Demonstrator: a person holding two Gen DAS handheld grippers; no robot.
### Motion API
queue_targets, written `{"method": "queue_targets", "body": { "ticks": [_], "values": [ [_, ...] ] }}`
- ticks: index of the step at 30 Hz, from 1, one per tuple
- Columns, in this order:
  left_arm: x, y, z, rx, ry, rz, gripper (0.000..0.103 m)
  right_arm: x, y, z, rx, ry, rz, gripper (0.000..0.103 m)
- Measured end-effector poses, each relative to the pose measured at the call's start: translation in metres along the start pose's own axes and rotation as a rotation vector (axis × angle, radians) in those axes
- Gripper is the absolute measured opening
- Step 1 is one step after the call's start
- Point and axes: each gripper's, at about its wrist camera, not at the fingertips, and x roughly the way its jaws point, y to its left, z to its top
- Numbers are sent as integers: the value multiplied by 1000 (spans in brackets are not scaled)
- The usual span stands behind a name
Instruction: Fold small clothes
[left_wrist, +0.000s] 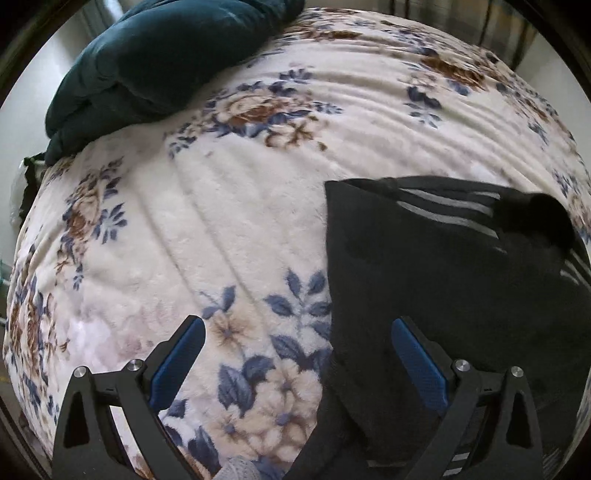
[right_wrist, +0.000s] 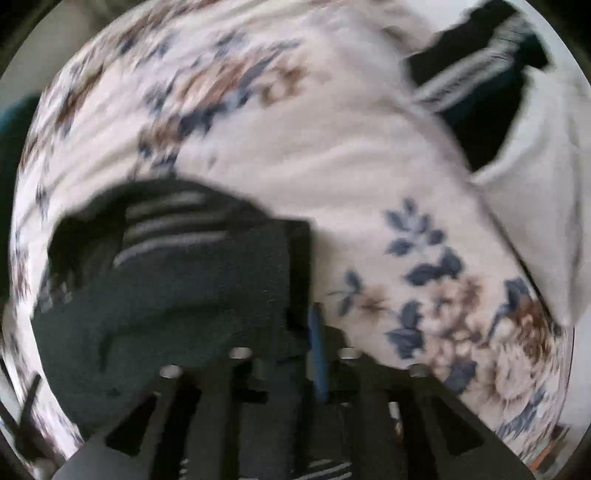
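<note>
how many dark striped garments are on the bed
2. One dark striped garment lies near the right gripper, its edge between the fingers; another lies at the far upper right. More may be hidden.

This is a bedroom in a home: a bed covered by a plush cream blanket (left_wrist: 229, 206) printed with blue and brown flowers fills nearly all of both views. A dark teal quilted cushion (left_wrist: 155, 59) lies on it at the upper left of the left wrist view, and pale wall shows at the frame edges.

No readable text, label, brand or number anywhere; right wrist view blurred, possibly hiding small print.
</note>
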Motion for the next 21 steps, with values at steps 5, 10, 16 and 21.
{"method": "queue_targets", "body": {
  "ticks": [5, 10, 16, 21],
  "values": [
    [31, -5, -20, 101, 71, 59, 103, -8, 7, -22, -66, -37, 124, 42],
    [22, -1, -22, 107, 55, 42, 103, 46, 20, -32, -149, 114, 31, 42],
    [-51, -1, -30, 79, -35, -35, 103, -14, 16, -49, -161, 9, 81, 80],
    [-106, -22, -57, 127, -40, -112, 103, -73, -2, -94, -169, 17, 94, 80]
  ]
}}
